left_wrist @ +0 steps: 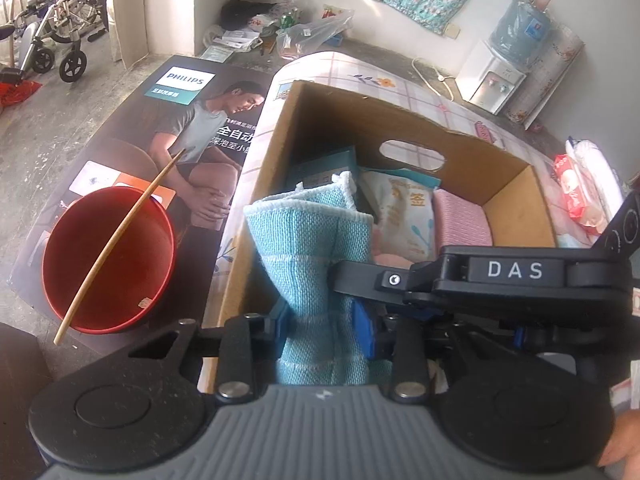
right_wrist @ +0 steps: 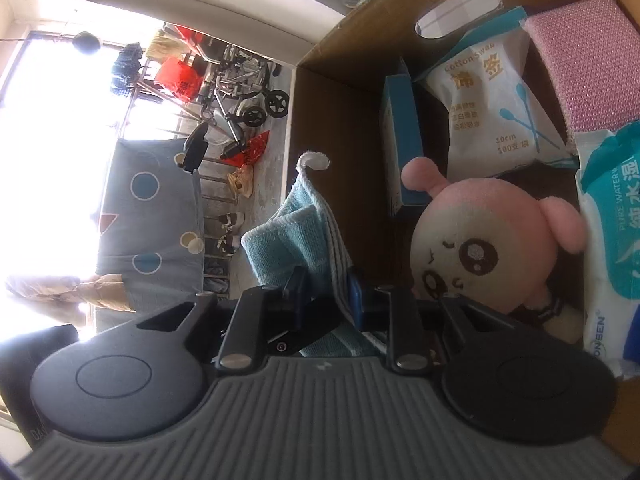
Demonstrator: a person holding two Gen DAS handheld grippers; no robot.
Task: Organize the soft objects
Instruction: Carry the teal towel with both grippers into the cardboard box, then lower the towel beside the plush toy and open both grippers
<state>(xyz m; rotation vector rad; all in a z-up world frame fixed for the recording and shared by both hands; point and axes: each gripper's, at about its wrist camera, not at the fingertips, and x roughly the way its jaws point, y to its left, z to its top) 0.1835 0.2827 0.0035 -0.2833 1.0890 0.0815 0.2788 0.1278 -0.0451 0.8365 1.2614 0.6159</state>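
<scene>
A folded blue towel [left_wrist: 316, 240] is held over the near left part of an open cardboard box [left_wrist: 516, 184], pinched by two hand-held grippers. The left gripper [left_wrist: 326, 320] is clamped on the towel's lower end; the right gripper [left_wrist: 340, 270] reaches in from the right and grips the same towel at its middle, jaws nearly together. Inside the box lie a white bag of cotton swabs [right_wrist: 496, 108], a pink sponge [right_wrist: 588, 68], a pink plush toy [right_wrist: 492, 248], a pack of wet wipes [right_wrist: 612, 248] and a blue carton [right_wrist: 400, 136]. A red bowl [left_wrist: 108, 260] with a chopstick [left_wrist: 120, 244] across it sits left of the box
</scene>
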